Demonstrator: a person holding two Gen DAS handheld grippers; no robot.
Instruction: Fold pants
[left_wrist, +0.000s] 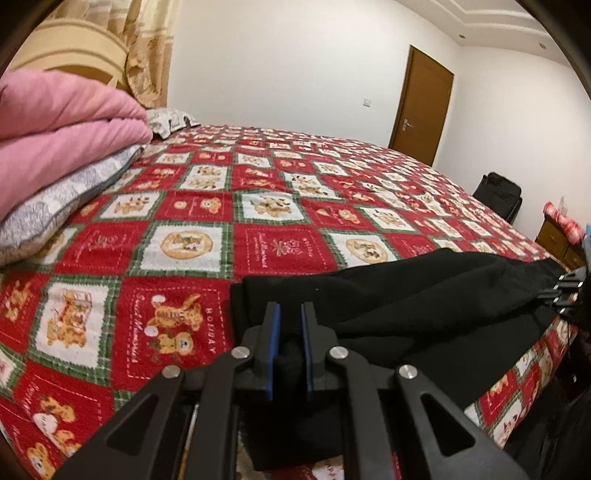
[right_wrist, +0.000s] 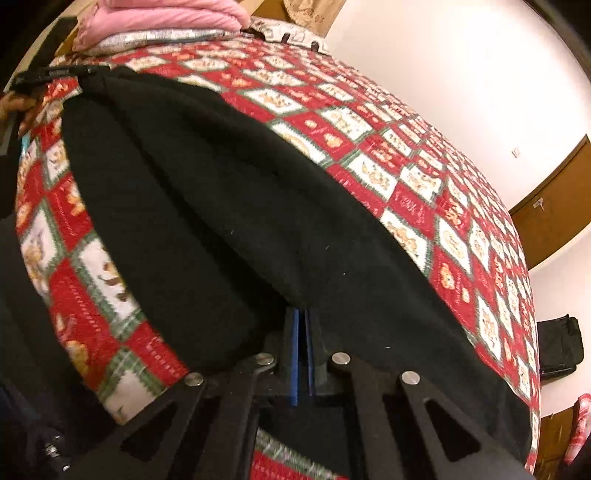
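Observation:
Black pants lie stretched along the near edge of the bed, on a red checked bedspread. My left gripper is shut on one end of the pants, with black cloth bunched between its blue pads. At the far right of the left wrist view my right gripper meets the other end. In the right wrist view the pants run away to the upper left, where the left gripper shows. My right gripper is shut on the pants' edge, blue pads together and tips hidden under the cloth.
A folded pink blanket rests on a grey pillow at the head of the bed. A brown door, a black bag and a wooden nightstand stand beyond the bed's far side.

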